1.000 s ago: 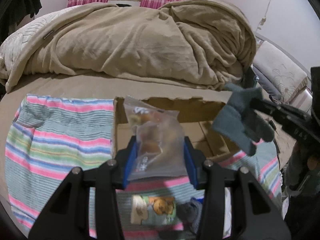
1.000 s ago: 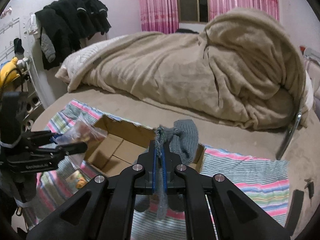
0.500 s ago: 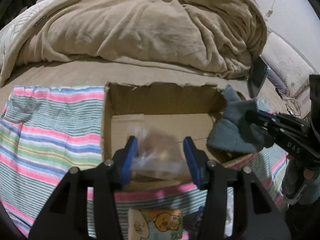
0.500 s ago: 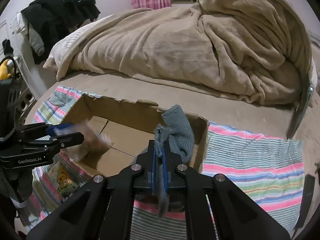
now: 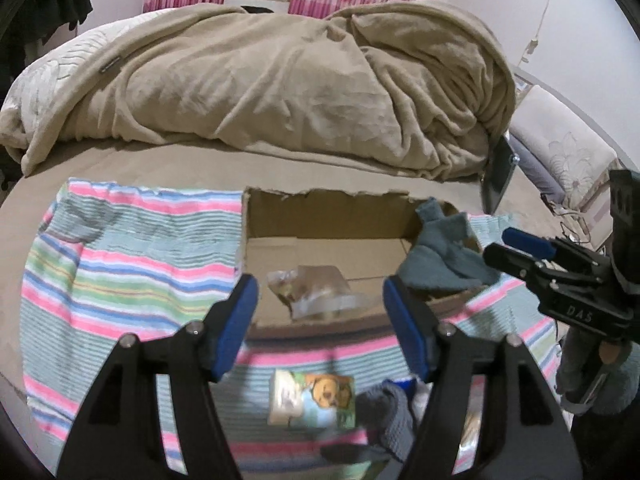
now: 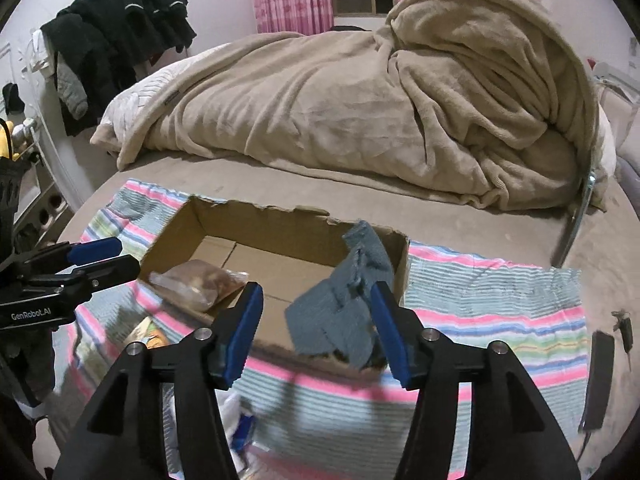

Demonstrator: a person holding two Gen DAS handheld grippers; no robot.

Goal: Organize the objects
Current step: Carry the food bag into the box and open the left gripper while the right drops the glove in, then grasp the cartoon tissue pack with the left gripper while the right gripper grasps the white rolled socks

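An open cardboard box [image 5: 340, 208] [image 6: 264, 220] sits on a striped towel [image 5: 120, 264] on the bed. A clear snack bag [image 5: 316, 292] [image 6: 200, 284] lies inside the box near its front wall. A grey-blue knitted cloth [image 5: 444, 252] [image 6: 344, 300] hangs over the box's right corner. My left gripper [image 5: 320, 320] is open just in front of the box, above the bag. My right gripper [image 6: 316, 324] is open, with the cloth between its fingers but not clamped.
A cartoon-printed packet [image 5: 312, 400] and a grey knitted item [image 5: 384, 408] lie on the towel in front of the box. A beige duvet [image 5: 280, 80] is heaped behind. Dark clothes [image 6: 116, 40] hang at left. A dark flat device [image 6: 598, 376] lies at right.
Both grippers opened. The snack bag dropped from the left gripper into the box. The cloth left the right gripper's hold and now drapes on the box's corner.
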